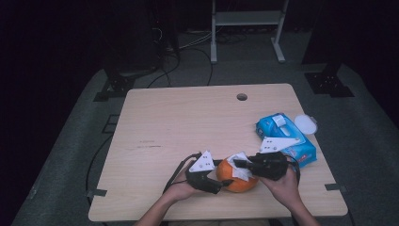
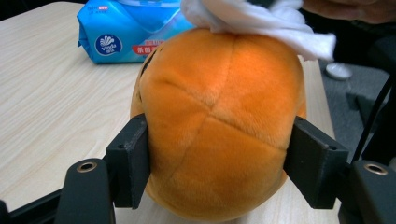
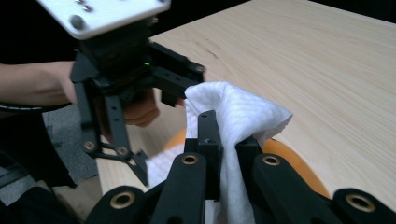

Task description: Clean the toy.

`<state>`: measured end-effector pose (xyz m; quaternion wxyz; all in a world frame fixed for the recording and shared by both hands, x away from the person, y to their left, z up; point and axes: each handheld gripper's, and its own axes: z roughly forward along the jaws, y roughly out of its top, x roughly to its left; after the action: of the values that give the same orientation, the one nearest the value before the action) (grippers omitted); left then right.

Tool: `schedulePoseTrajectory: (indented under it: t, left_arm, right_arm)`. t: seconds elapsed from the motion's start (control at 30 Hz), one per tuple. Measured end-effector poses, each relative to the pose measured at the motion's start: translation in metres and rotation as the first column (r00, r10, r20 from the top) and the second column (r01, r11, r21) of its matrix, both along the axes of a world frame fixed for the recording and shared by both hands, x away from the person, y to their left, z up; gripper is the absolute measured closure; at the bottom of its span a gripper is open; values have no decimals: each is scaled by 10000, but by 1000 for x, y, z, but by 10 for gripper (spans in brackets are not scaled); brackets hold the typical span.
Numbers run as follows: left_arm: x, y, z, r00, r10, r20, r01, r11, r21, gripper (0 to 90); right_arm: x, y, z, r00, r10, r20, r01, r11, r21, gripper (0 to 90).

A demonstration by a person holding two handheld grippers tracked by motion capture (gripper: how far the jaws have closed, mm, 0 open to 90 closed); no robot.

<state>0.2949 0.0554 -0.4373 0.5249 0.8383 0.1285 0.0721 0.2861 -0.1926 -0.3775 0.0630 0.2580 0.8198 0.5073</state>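
On the pale wooden bench [image 1: 188,122] we steady an orange plush ball [image 1: 234,178] at about six o'clock on the top, near the front edge, while a white wipe [image 1: 241,165] is worked over its crown. Our left claw [image 1: 214,181] comes in from the ball's nine o'clock and has it clamped, one pad pressed into the fur on each flank, as the left gripper view shows [image 2: 219,135]. Our right claw [image 1: 241,165] reaches from the ball's three o'clock, its jaws pinched tight on a fold of the wipe [image 3: 243,121], which drapes down onto the plush

The blue pack of wipes [image 1: 287,139] lies at the ball's one o'clock, well apart, and a small white round lid [image 1: 306,124] sits just beside the pack's far corner

To wipe well, we judge that the left claw should grip at the ball's widest girth without crushing it, so the soft body does not roll or squirt free. The right claw ought to press lightly and drag the cloth in short strokes across the seams, with enough wipe hanging below the jaws that cloth, not plastic, meets the fur. The likeliest slip, in our view, is the wipe pulling out of the pinch if the stroke runs too hard
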Motion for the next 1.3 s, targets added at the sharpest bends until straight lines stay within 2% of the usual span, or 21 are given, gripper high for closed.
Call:
schedulePoseTrajectory:
  t: [0.07, 0.1, 0.13, 0.17, 0.27, 0.37, 0.43, 0.47, 0.53, 0.6, 0.67, 0.73, 0.83, 0.9, 0.97, 1.0, 1.03, 1.07, 1.17, 1.3]
  left_arm:
    - [0, 0, -1, 9999, -120, -27, 120, 9999, -87, 304]
    - [1, 0, -2, 9997, -221, -55, 220, 9996, -169, 284]
    - [1, -1, -3, 9996, -267, -59, 266, 9994, -230, 248]
    - [3, -1, -4, 9996, -268, -81, 265, 9990, -349, 202]
    - [7, -3, -8, 9998, -216, 28, 217, 9977, -648, 93]
    - [9, -9, -16, 9993, -355, -65, 347, 9948, -962, 66]
    - [6, -13, -19, 9993, -342, 141, 354, 9947, -968, 68]
    - [5, -14, -18, 9994, -299, 194, 316, 9950, -944, 99]
    - [3, -11, -13, 10000, -24, 58, 29, 9960, -890, 208]
    - [2, -9, -4, 10000, 82, 3, -81, 9968, -793, 267]
    - [0, -6, 9, 9996, 261, 112, -253, 9976, -643, 282]
    - [-3, -1, 24, 9991, 371, 226, -358, 9978, -566, 288]
    - [-6, 4, 34, 9974, 620, 363, -607, 9976, -347, 292]
    - [-6, 6, 33, 9961, 797, 382, -797, 9968, -19, 296]
    - [-4, 5, 25, 9955, 932, 167, -938, 9947, 411, 296]
    - [-3, 5, 20, 9956, 941, 36, -942, 9947, 405, 295]
    - [-2, 6, 17, 9946, 1019, -189, -1015, 9947, 173, 293]
    - [-1, 7, 18, 9944, 1040, -196, -1037, 9945, 155, 291]
    - [1, 6, 17, 9919, 1238, -285, -1237, 9923, 30, 279]
    - [3, 6, 16, 9866, 1579, -422, -1583, 9874, -76, 268]
  right_arm:
    - [5, -10, -4, 9990, -417, -141, 416, 9991, -118, 854]
    - [8, -14, -7, 9980, -498, -386, 498, 9988, -17, 853]
    - [9, -18, -11, 9966, -486, -662, 499, 9986, 169, 852]
    - [10, -20, -14, 9959, -516, -744, 529, 9985, 162, 853]
    - [10, -21, -13, 9961, -592, -657, 597, 9982, 55, 852]
    - [11, -20, -14, 9967, -591, -564, 592, 9982, 3, 852]
    - [12, -20, -14, 9966, -623, -547, 624, 9981, 3, 851]
    - [12, -20, -14, 9965, -658, -513, 659, 9978, 16, 852]
    - [10, -20, -13, 9964, -726, -447, 732, 9972, 122, 852]
    - [7, -18, -8, 9971, -717, -262, 725, 9968, 323, 853]
    - [1, -14, 1, 9977, -663, 163, 656, 9970, 401, 854]
    - [-2, -11, 8, 9976, -544, 422, 514, 9963, 694, 854]
    - [1, -10, 12, 9981, -454, 422, 405, 9931, 1102, 854]
    - [5, -10, 6, 9985, -518, 166, 496, 9923, 1135, 854]
    - [12, -10, -7, 9979, -572, -305, 599, 9932, 997, 853]
    - [16, -10, -14, 9965, -592, -594, 642, 9942, 858, 853]
    - [19, -10, -21, 9949, -566, -837, 638, 9942, 863, 853]
    - [22, -12, -26, 9919, -520, -1157, 649, 9917, 1108, 853]
    - [19, -10, -18, 9949, -562, -841, 639, 9937, 921, 853]
    - [10, -3, -9, 9984, -66, -563, 119, 9954, 951, 852]
